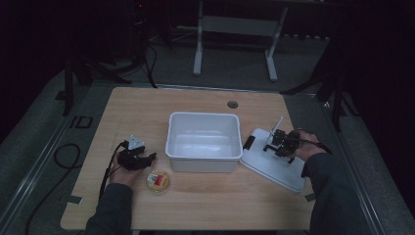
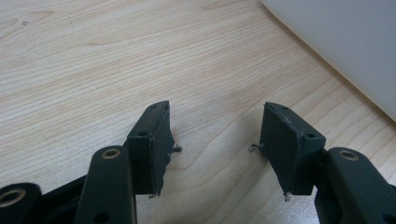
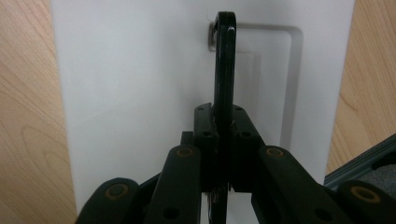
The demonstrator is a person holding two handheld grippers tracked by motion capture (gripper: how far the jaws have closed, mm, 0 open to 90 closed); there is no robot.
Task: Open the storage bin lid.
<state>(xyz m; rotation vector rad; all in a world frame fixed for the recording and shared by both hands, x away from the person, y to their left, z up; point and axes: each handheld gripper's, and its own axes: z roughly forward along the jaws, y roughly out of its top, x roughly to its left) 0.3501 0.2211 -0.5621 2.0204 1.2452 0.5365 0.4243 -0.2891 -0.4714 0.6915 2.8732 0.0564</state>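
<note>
Gripping the black handle [image 3: 224, 70] of the white lid [image 1: 274, 164] edge-on, I judge the main risk to be the lid swinging. My right gripper [image 3: 224, 140] pinches a thin upright bar, and the lid is wide and flat below it, so as soon as I lift it the weight may pivot around that narrow grip and tip one end down. If a corner drags on the table [image 1: 147, 112] or knocks the rim of the white tub [image 1: 204, 142] just beside it, the handle could twist out of my pads. The handle also seems hinged where it meets the lid, which I judge would add to the wobble. A slow, level lift looks like the safer way.

My right jaws stand nearly together, clamped on both flat faces of the handle, with the bar running straight up between them. The lid lies flat on the table to the right of the tub, close to the table's right edge, with one end near the tub.

My left gripper [image 2: 215, 149] rests low over bare wood to the left of the tub, its jaws apart and holding nothing; a corner of the tub's wall shows in the left gripper view. A small round yellow container [image 1: 158, 180] sits just beside that hand, and I could nudge it by accident when I move.
</note>
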